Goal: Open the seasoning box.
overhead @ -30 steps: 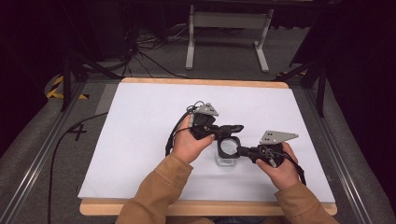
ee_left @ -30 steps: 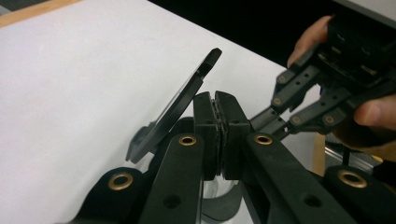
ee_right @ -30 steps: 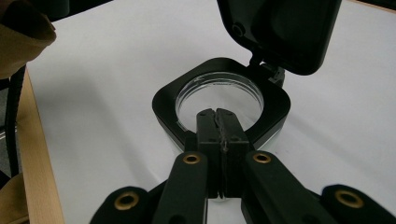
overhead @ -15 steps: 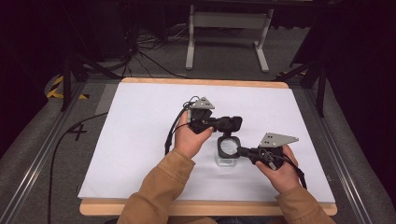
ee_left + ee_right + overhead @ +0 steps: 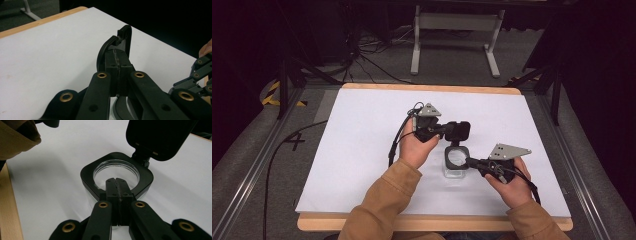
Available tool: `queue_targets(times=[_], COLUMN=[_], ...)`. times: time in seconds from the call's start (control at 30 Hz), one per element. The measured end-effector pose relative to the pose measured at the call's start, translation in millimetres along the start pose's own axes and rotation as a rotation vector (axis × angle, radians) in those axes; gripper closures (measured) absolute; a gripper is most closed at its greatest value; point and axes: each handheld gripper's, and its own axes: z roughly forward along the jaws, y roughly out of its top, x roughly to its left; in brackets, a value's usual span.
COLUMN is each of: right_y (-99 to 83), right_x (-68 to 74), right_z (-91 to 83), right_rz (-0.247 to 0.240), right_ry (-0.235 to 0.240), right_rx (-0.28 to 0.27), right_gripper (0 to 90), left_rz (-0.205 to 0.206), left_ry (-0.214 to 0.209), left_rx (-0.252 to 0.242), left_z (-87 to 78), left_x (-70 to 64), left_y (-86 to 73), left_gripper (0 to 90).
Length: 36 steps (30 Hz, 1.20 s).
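Across the desk (image 5: 362, 150) lies a smooth, matte white sheet edged by pale wood. Near its middle stands a clear, square-sided container (image 5: 455, 170) with a black rounded-square collar (image 5: 117, 173) around a circular glassy opening. Its glossy black hinged lid (image 5: 457, 131) stands lifted; the left gripper (image 5: 119, 53) has its jaws pinched together on the lid's edge. The right gripper (image 5: 116, 182) has its jaws closed on the collar's near rim.
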Motion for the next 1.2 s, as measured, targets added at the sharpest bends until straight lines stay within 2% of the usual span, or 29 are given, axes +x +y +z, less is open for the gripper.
queue_targets(times=[0.23,0.37,0.43,0.53,0.67,0.87,1.1,1.2], right_y=[-2.0,-2.2,-2.2,-1.7,-2.5,-1.4,3.1,7.9], right_x=[1.4,1.8,1.7,1.6,0.8,-0.6,-4.5,-9.2], right_z=[1.1,1.2,1.2,1.2,1.2,1.5,2.2,-2.0], right_rz=[0.003,0.002,0.004,0.001,0.013,0.014,0.025,0.028], right_ry=[-0.001,-0.001,0.001,0.001,0.006,0.013,0.022,0.029], right_rx=[-0.021,-0.023,-0.021,-0.017,-0.023,-0.018,0.007,-0.016], right_gripper=[90.0,90.0,90.0,90.0,90.0,90.0,88.2,86.5], left_rz=[0.016,0.007,0.015,0.032,0.046,0.041,0.024,0.017], left_ry=[0.007,-0.008,-0.004,-0.006,-0.024,-0.039,-0.017,-0.002], left_rx=[-0.012,-0.011,0.002,-0.013,-0.017,-0.001,0.012,0.009], left_z=[2.8,2.2,0.0,-5.2,-16.0,-33.6,-60.0,-69.0], left_x=[-0.2,-0.2,-1.5,-5.5,-13.2,-18.3,-18.3,-17.3], left_y=[-0.1,-0.4,0.0,1.2,4.9,6.7,4.7,2.5], left_gripper=[89.8,89.7,89.6,88.6,87.5,84.2,80.3,78.4])
